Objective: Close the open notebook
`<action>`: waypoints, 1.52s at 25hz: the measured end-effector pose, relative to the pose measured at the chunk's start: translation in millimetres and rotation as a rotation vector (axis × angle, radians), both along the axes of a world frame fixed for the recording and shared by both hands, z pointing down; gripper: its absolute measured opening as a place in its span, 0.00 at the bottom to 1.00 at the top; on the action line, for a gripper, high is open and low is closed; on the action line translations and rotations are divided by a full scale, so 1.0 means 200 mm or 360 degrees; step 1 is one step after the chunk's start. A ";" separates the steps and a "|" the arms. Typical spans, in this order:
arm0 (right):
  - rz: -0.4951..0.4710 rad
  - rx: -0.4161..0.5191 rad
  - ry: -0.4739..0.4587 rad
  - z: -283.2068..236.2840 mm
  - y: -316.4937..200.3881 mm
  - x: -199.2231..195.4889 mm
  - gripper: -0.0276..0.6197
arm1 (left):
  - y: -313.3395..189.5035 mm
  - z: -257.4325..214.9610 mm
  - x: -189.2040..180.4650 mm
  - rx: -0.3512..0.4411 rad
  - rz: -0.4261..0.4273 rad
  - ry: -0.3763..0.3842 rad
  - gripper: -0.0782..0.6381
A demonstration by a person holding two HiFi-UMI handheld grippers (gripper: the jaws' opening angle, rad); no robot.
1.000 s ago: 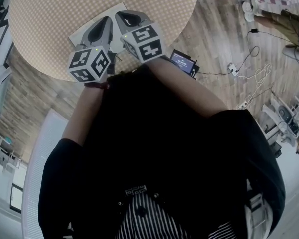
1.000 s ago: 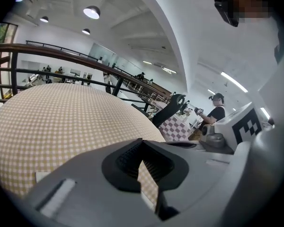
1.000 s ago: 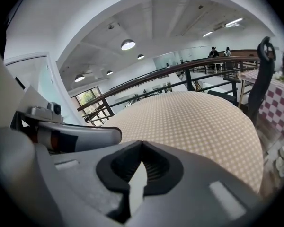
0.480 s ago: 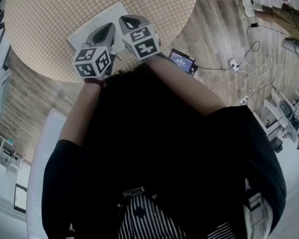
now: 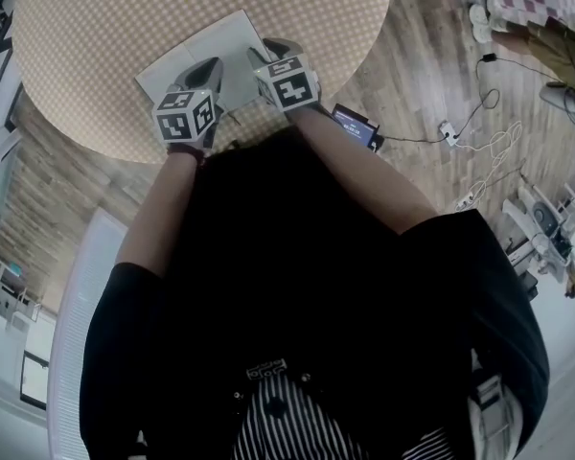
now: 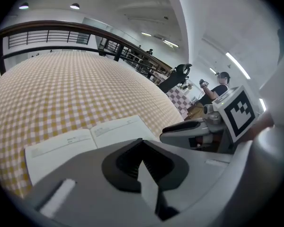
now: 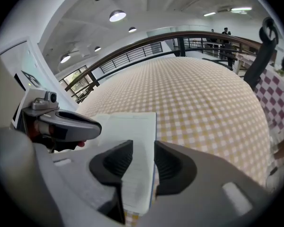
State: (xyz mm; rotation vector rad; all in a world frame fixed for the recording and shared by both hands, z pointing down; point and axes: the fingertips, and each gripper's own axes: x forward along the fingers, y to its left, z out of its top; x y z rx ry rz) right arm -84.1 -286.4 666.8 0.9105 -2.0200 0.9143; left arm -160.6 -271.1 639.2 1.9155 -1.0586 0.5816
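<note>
Checked table (image 5: 125, 27) holds open notebook (image 5: 206, 51) (1 dark device (image 5: 355, 127) beside).

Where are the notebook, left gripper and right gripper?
notebook (image 5: 197, 48), head view, open page.
left gripper (image 6: 142, 145), left gripper view, where its jaws meet.
right gripper (image 7: 143, 148), right gripper view, gap between jaws just opening, nothing clamped.

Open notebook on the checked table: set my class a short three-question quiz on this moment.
1. True or false: the white paper notebook on the round yellow-checked table is already closed.
2. Which claw's jaws stand apart? A: left claw. B: right claw.
3. Fill in: the gap in the right claw frames the notebook's ____ page.
Key: 1 false, it lies open. 2 B; its jaws have just been opening and grip nothing. 3 right-hand.
</note>
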 end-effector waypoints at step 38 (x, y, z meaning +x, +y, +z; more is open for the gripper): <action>-0.0555 -0.0445 -0.0403 -0.37 0.43 -0.70 0.38 | 0.27 0.08 -0.58 0.0015 -0.0560 0.0416 0.11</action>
